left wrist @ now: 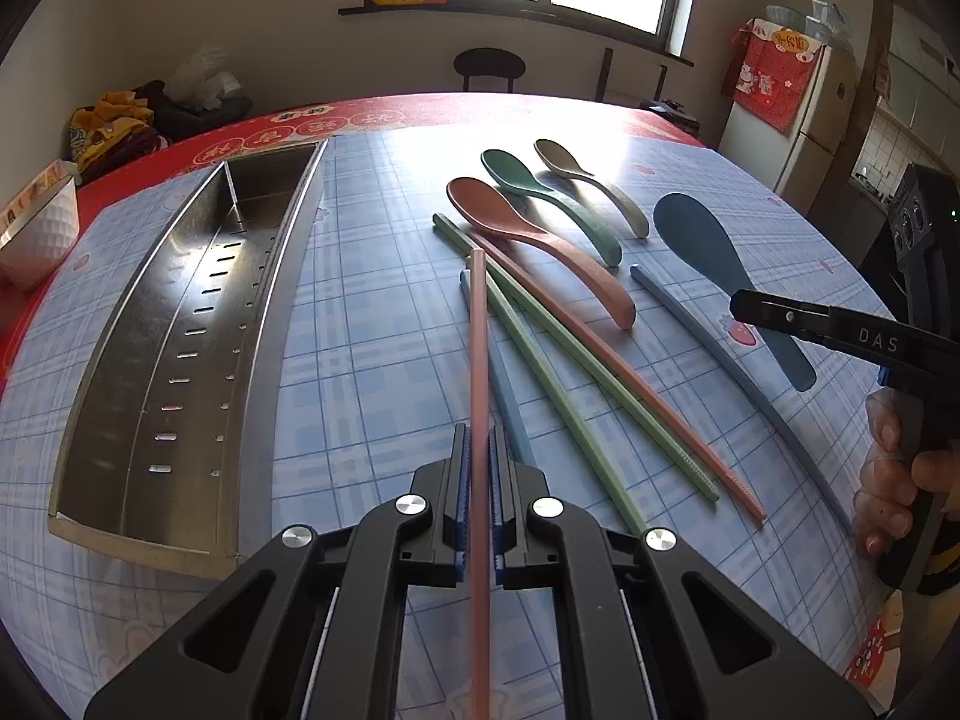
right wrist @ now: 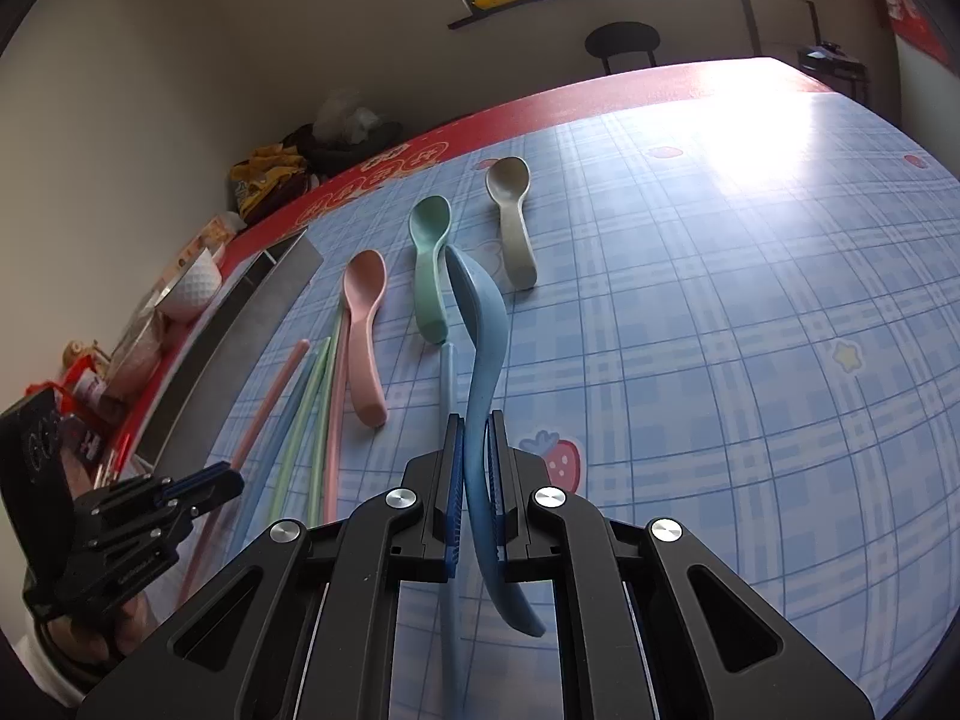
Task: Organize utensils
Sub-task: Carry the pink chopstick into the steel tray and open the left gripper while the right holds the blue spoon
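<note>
My left gripper (left wrist: pixel 479 450) is shut on a pink chopstick (left wrist: pixel 478 360) and holds it above the table, pointing away. To its left lies a long steel utensil tray (left wrist: pixel 180 348). My right gripper (right wrist: pixel 477 438) is shut on a blue spoon (right wrist: pixel 483 324), lifted off the table; it also shows in the left wrist view (left wrist: pixel 702 246). On the table lie a pink spoon (left wrist: pixel 528 240), a green spoon (left wrist: pixel 540 192), a beige spoon (left wrist: pixel 588 180), two green chopsticks (left wrist: pixel 558 384), a second pink chopstick (left wrist: pixel 630 384) and blue chopsticks (left wrist: pixel 738 384).
A white bowl (left wrist: pixel 36 228) stands at the table's left edge beside the tray. Clothes and bags (left wrist: pixel 150 114) lie beyond the far left corner. A chair (left wrist: pixel 489 69) stands behind the table and a fridge (left wrist: pixel 804 120) at the right.
</note>
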Motion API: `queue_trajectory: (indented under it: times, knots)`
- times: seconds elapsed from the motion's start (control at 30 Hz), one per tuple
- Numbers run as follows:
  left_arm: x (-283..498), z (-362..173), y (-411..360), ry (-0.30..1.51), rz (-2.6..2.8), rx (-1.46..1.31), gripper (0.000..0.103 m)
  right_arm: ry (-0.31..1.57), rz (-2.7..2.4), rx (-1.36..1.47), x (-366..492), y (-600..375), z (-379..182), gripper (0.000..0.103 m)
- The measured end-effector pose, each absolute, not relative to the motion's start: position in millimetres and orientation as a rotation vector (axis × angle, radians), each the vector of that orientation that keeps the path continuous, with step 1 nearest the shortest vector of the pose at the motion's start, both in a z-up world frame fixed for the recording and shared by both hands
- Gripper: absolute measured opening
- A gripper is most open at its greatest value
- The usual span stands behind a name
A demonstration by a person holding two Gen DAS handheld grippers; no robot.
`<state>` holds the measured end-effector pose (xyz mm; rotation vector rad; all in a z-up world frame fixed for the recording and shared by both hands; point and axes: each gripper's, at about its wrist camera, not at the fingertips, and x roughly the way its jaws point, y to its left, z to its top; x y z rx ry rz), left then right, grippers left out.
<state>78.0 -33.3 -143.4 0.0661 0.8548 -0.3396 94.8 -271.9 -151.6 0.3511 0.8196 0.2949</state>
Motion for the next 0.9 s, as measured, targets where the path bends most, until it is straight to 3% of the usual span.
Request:
queue_trajectory:
  times: [0.33, 0.53, 0.9]
  knots:
    - [73, -129, -21, 0.813, -0.324, 0.020, 0.006, 0.811, 0.295, 0.368, 92, -276, -153, 0.008]
    - [76, -79, 1, 0.747, -0.364, -0.030, 0.006, 0.815, 0.304, 0.383, 92, -279, -155, 0.008]
    - [177, -84, 56, 0.916, -0.246, -0.186, 0.006, 0.806, 0.313, 0.429, 88, -292, -157, 0.008]
